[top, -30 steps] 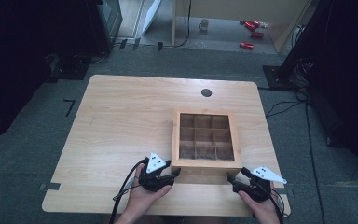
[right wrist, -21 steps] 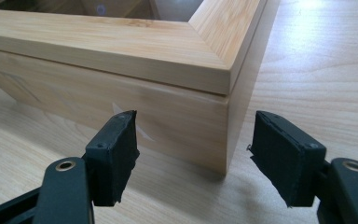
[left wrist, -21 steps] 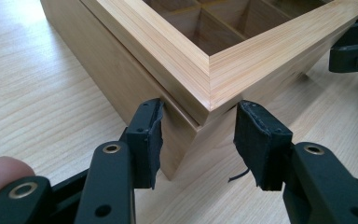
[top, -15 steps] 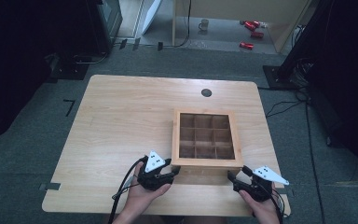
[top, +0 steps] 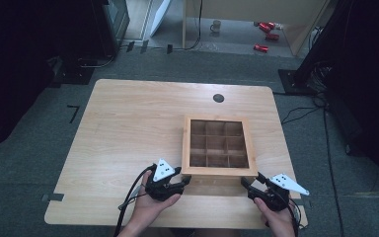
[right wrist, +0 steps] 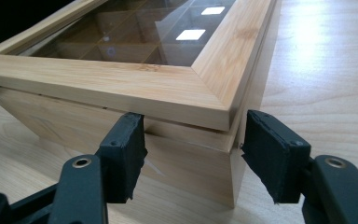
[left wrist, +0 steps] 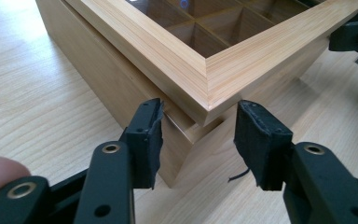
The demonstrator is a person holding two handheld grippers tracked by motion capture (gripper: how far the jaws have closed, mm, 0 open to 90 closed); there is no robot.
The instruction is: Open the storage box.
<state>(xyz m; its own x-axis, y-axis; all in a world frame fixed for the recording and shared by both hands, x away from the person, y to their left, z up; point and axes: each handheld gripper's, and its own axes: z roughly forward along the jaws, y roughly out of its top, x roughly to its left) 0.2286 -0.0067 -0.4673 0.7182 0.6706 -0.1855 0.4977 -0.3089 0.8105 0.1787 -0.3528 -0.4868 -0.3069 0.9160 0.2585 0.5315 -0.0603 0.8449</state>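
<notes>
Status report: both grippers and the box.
Left gripper open, fingers astride near-left corner of wooden box. Right gripper open at near-right corner. Glass lid down. Nothing in the way.

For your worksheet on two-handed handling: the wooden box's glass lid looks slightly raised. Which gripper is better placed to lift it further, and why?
Neither clearly. The left gripper and right gripper are both open, each straddling a near corner of the box just under the lid's rim. A joint lift looks likeliest.

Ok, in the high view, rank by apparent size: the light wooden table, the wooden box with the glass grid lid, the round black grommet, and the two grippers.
1. Light wooden table.
2. Wooden box with the glass grid lid.
3. Left gripper and right gripper: alike, not ranked.
4. Round black grommet, smallest, though it lies farthest from the camera.
</notes>
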